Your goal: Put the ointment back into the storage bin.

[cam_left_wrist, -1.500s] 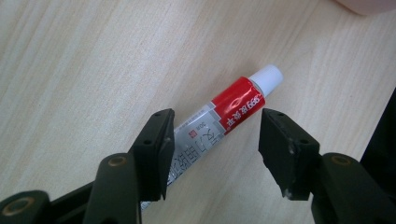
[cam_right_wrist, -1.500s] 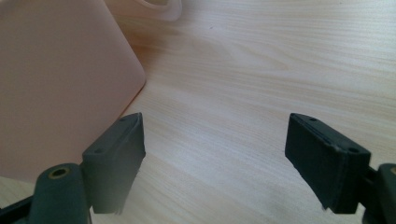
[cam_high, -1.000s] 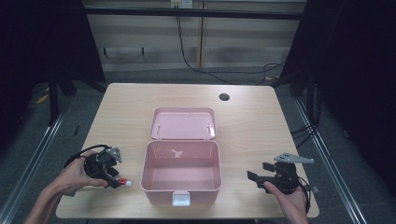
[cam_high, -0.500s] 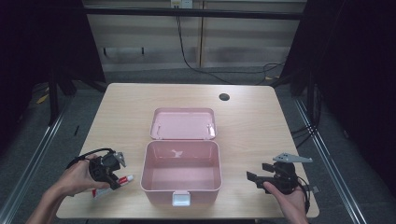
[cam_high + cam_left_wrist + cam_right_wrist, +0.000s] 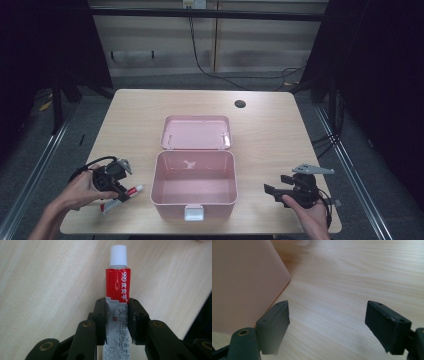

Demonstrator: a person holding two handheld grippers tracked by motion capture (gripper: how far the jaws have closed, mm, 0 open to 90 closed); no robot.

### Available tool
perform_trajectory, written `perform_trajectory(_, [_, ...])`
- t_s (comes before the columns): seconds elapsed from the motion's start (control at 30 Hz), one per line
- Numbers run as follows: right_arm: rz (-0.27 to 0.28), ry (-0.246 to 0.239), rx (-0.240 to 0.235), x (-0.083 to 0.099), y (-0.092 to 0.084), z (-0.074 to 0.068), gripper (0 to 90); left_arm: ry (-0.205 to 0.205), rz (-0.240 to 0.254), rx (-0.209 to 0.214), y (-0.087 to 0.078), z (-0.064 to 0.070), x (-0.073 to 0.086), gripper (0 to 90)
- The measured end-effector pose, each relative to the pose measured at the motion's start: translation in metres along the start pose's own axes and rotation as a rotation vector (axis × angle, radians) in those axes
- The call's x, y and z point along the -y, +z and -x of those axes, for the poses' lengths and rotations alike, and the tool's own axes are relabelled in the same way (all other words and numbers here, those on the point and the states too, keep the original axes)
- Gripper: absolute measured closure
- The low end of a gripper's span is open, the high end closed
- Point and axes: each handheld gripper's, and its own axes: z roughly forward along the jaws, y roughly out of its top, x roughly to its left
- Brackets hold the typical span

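A red and silver ointment tube (image 5: 117,290) with a white cap lies on the wooden table, left of the pink box (image 5: 194,199). My left gripper (image 5: 120,192) is shut on the tube's silver part, both pads pressing its sides (image 5: 117,322). The tube's capped end (image 5: 134,189) points toward the box. The pink box stands with its lid (image 5: 196,132) laid back, and its inside holds nothing. My right gripper (image 5: 272,190) rests open near the table's front right, its jaws (image 5: 327,322) wide apart over bare wood beside the box's corner (image 5: 244,282).
The table (image 5: 270,130) has a small dark hole (image 5: 240,104) at its far right. Dark floor, rails and cables surround it. The person's hands come in at the bottom left and right.
My left gripper has dropped slightly onto the tube and shut on it. The right gripper has stayed where it was.
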Motion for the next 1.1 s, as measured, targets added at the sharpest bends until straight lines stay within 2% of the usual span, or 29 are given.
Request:
perform_trajectory(0.1, [-0.003,0.000,-0.001,0.000,0.000,0.000,19.3,0.004,0.021,0.006,-0.004,0.001,0.003,70.9])
perform_trajectory(0.2, [-0.008,0.003,0.001,0.000,0.000,0.000,19.2,0.004,0.017,0.001,-0.006,0.002,0.004,70.8])
perform_trajectory(0.37, [-0.017,0.000,-0.004,0.000,0.001,0.000,19.0,0.000,0.066,0.029,-0.012,0.001,0.007,70.9])
perform_trajectory(0.4, [-0.018,0.000,-0.003,0.000,0.001,0.000,19.0,-0.022,0.079,0.031,-0.014,0.000,0.007,70.9])
perform_trajectory(0.47, [-0.019,0.001,-0.002,0.000,0.001,0.000,19.0,-0.032,0.081,0.023,-0.016,0.000,0.008,70.9])
perform_trajectory(0.5, [-0.019,0.001,-0.002,0.000,0.001,0.000,19.0,-0.038,0.086,0.034,-0.017,0.000,0.009,70.9])
perform_trajectory(0.63, [-0.018,0.000,-0.003,0.000,0.000,0.000,19.0,-0.032,0.107,0.056,-0.022,0.001,0.011,70.9])
perform_trajectory(0.7, [-0.019,0.003,-0.003,0.000,0.000,0.000,19.0,-0.011,0.120,0.064,-0.024,0.003,0.012,70.8])
perform_trajectory(0.77, [-0.020,0.002,-0.004,0.000,0.001,0.000,19.0,0.004,0.110,0.051,-0.028,0.005,0.012,70.8])
perform_trajectory(0.87, [-0.025,0.002,-0.006,0.000,0.001,0.000,18.9,0.019,0.121,0.044,-0.033,0.009,0.011,70.8])
perform_trajectory(1.1, [-0.027,0.004,-0.008,0.000,0.001,0.000,18.7,0.025,0.149,0.057,-0.046,0.012,0.009,70.8])
